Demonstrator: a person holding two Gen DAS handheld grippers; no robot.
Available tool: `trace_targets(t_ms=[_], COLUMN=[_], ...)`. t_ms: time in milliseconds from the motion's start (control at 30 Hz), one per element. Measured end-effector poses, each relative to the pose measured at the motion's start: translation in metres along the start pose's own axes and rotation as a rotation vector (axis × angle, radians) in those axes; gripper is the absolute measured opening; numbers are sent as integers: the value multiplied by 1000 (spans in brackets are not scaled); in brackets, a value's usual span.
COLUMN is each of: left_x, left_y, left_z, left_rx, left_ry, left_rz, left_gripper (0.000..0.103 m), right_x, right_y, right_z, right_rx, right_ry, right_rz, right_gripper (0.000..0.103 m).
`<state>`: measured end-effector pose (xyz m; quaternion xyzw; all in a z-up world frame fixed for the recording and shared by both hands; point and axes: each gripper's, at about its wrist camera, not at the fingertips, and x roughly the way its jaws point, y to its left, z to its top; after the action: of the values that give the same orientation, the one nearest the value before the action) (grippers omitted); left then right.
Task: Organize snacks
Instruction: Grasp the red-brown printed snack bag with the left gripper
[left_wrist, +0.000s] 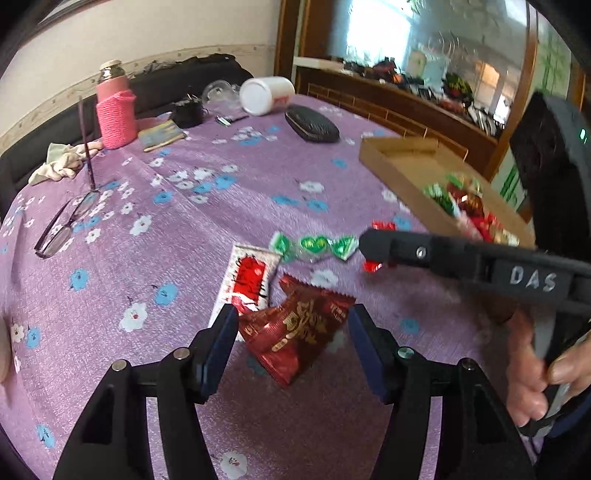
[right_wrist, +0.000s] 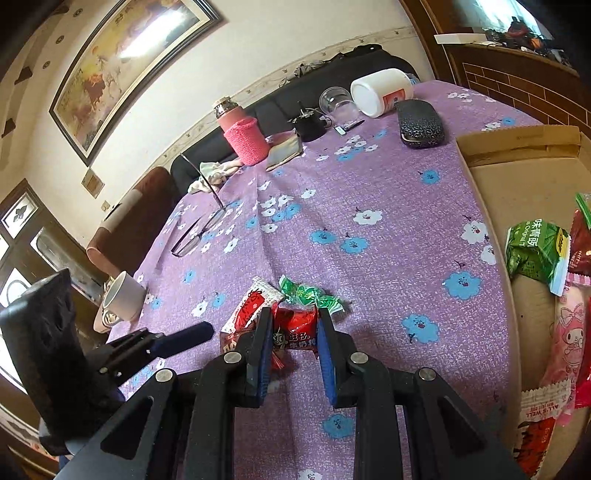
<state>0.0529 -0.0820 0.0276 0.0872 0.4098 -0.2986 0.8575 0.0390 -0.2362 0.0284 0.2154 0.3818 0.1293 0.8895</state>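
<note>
Right gripper (right_wrist: 293, 341) fingers clamp a red candy (right_wrist: 295, 326) just above the bench (right_wrist: 369, 184) near its front edge; left gripper (left_wrist: 291, 328), fingers apart, straddles a dark-red packet (left_wrist: 295, 332) (not yet gripped). Next, probably: carry the candy to the box (right_wrist: 491, 177) at right.
</note>
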Motion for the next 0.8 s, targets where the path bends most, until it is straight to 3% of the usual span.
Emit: trace_targets(t_ms=[133,233,367,467,600,733,767,800], left_x=[4,5,9,12,17,0,-3,-7], left_y=[-8,-15,-17,-17,-12,-8,-8,-7], left_z=[-3,-5,-3,-2,-3,1,1,2], left_rx=[41,66,41,22,3,-3,-1,-1], left_ry=[6,-1,-14,-9,14,-40,-50,-65], left_rz=[2,33,73,82,66,33,24,19], left_gripper=[60,44,36,1,0,1,8,29], right_x=[1,1,1,1,0,-2,-3,-3], right_y=[-1,-1,-2,-4,-6,-9,-10,-11], right_z=[0,0,-1,-1,-1,0,1,2], right_rx=[6,4,8,15,25,37,39,41], right_ry=[1,-1,0,-2,-7,-15,-19,-24], right_rz=[-2,-7,-12,-16,-23,-25,-28,-31], right_gripper=[24,24,24,24,24,24,24,24])
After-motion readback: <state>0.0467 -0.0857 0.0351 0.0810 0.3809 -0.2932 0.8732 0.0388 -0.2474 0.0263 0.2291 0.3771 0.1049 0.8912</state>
